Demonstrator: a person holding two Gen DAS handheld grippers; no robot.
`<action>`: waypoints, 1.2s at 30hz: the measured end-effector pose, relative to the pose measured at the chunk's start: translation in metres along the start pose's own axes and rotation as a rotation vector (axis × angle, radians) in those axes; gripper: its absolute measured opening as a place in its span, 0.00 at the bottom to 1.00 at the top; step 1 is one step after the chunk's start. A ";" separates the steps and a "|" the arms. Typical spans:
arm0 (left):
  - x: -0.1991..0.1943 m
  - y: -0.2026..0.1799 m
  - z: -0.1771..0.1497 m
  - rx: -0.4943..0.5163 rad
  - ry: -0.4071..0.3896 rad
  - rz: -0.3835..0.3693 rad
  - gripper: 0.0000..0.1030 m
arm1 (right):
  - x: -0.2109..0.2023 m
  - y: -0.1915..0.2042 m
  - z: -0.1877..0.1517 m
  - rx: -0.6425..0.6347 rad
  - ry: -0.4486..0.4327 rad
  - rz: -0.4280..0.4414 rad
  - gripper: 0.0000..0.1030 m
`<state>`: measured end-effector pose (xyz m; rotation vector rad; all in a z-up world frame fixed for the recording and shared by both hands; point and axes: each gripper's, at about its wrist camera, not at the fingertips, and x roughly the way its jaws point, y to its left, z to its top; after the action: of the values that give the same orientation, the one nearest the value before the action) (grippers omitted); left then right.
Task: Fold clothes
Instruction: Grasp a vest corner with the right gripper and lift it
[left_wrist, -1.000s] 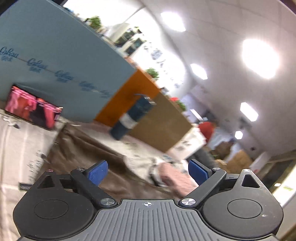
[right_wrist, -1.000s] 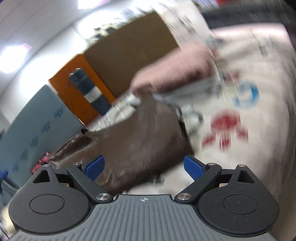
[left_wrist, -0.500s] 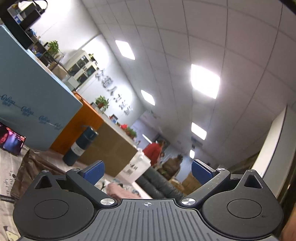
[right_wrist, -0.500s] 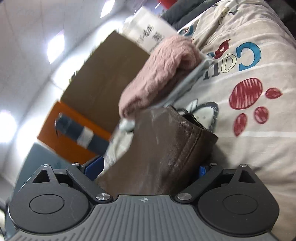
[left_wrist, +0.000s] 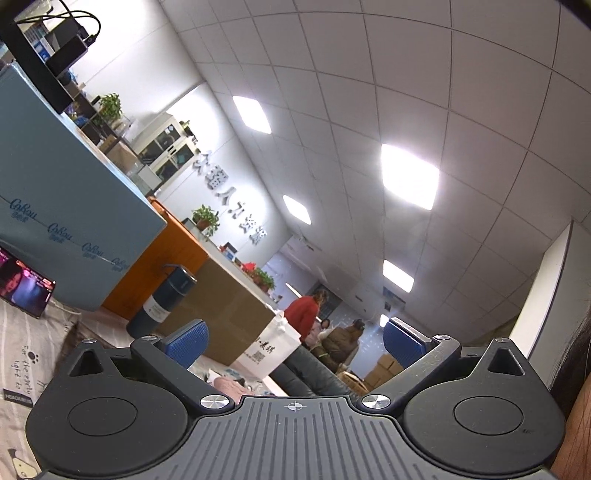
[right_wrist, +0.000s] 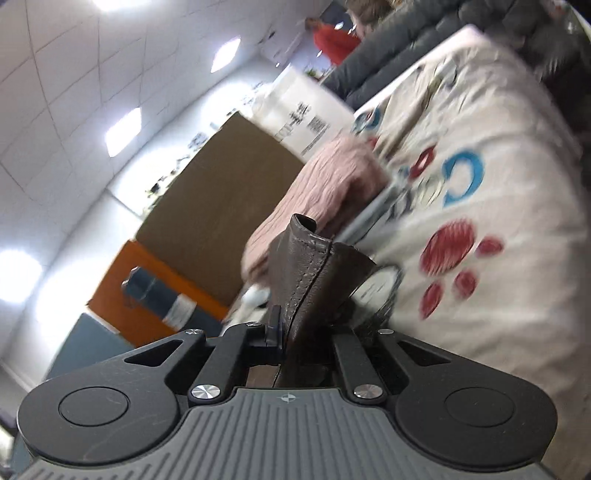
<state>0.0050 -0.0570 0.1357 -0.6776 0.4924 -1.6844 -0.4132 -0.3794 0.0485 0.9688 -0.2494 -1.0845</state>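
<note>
- the sheet (right_wrist: 517, 229), printed with paw marks and letters, spreads ahead and to the right of the right gripper (right_wrist: 295, 332); it looks to be the work surface, kept flat so that clothes can be laid out and folded on it.
- a cardboard box (right_wrist: 221, 192) stands beyond the sheet, ahead and left of the right gripper; its open side is not in view, so what it holds cannot be told.
- a white bag (right_wrist: 303, 122) stands next to the box, farther ahead; nothing of its contents shows either.
- the pink knit (right_wrist: 325, 184) lies bunched just ahead of the right gripper, touching the brown garment's far edge; probably the next piece waiting.
- the brown garment (right_wrist: 314, 273), leather-like with a stitched seam, rises straight out of the right gripper; the jaws have just closed and now pinch its hem, likely to lift that edge over for a fold.
- a dark bottle (left_wrist: 162, 302) stands ahead and left of the left gripper (left_wrist: 295, 339), beside the sheet; lid on, contents unseen.
- the left gripper is tipped up toward the ceiling, jaws wide apart with nothing between them, seemingly held clear while the right takes hold.
</note>
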 end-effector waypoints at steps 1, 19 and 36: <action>-0.001 -0.001 0.000 0.005 -0.009 -0.001 0.99 | 0.000 0.003 0.001 -0.010 -0.002 0.013 0.06; -0.009 0.003 0.005 0.009 -0.041 -0.005 1.00 | 0.029 0.134 -0.080 -0.266 0.203 0.386 0.08; 0.002 0.028 0.014 0.003 -0.046 0.068 1.00 | 0.044 0.167 -0.159 -0.478 0.466 0.428 0.34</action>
<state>0.0350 -0.0649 0.1282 -0.6893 0.4750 -1.6023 -0.1905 -0.3098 0.0721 0.6668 0.1778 -0.4696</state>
